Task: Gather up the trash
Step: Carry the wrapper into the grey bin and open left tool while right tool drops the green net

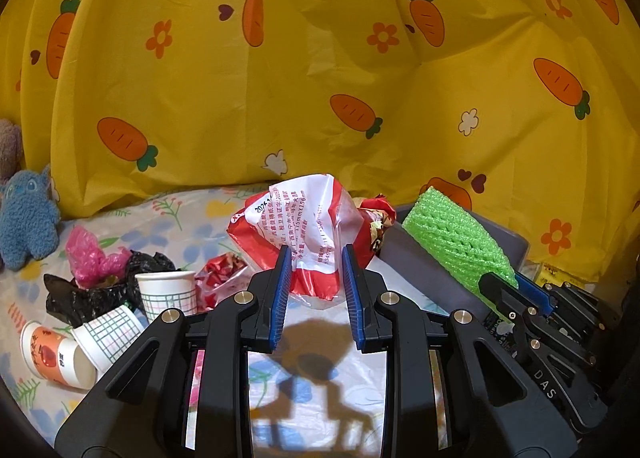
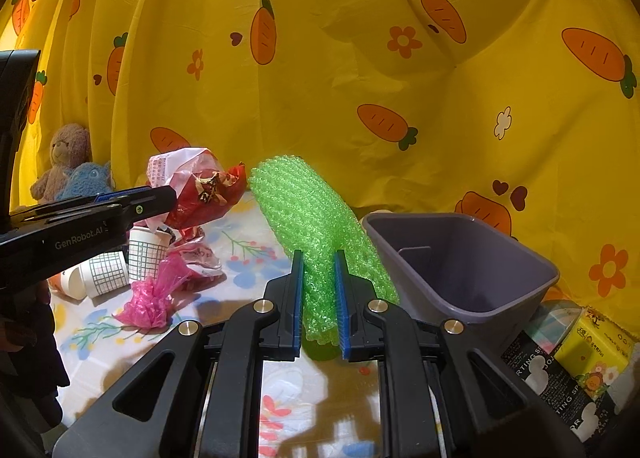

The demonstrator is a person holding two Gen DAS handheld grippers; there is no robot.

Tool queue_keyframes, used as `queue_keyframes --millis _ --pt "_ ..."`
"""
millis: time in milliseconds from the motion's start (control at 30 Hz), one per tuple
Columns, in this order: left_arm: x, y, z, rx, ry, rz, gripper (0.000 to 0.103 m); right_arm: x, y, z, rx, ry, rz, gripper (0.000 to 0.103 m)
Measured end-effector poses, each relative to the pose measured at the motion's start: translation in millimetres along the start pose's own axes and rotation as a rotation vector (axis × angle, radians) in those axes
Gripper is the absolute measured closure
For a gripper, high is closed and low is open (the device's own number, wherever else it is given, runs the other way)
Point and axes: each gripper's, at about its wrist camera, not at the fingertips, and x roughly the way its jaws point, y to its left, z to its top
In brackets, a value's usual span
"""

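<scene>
My left gripper (image 1: 316, 290) is shut on a crumpled red and white plastic wrapper (image 1: 308, 226) and holds it above the flowered cloth. It also shows in the right wrist view (image 2: 192, 186), at the left. My right gripper (image 2: 318, 298) is shut on a green foam net sleeve (image 2: 316, 226), which leans beside the grey bin (image 2: 460, 270). The sleeve (image 1: 456, 238) and the right gripper's fingers (image 1: 532, 290) show at the right of the left wrist view, over the bin's wall (image 1: 424, 262). The bin looks empty inside.
Paper cups (image 1: 168, 290), a black bag (image 1: 80, 298), a pink bag (image 2: 156, 294) and red wrappers (image 1: 220, 274) lie on the cloth at the left. Plush toys (image 2: 68, 170) sit at the back left. Boxes (image 2: 584, 362) stand right of the bin. A yellow carrot curtain hangs behind.
</scene>
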Motion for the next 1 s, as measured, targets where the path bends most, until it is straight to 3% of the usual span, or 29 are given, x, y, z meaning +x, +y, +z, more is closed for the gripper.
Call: queue_keyframes --millis 267,500,767,1000 --pt "34.3 -36.5 21.5 0.053 0.002 -0.084 0.078 11.0 -41.8 12.5 0.042 -0.009 -0.092 0.088" --pt "78.6 -69.4 39.1 0.048 0.031 -0.239 0.078 26.8 -87.4 18.6 0.101 -0.001 -0.179 0.088" --pt "115.8 -117.0 42.2 0.100 0.052 -0.302 0.078 39.7 -126.4 18.5 0.174 0.009 -0.265 0.088" --pt "138.3 -139.4 37.1 0.130 0.083 -0.314 0.078 54.1 -142.4 12.2 0.188 0.044 -0.294 0.088"
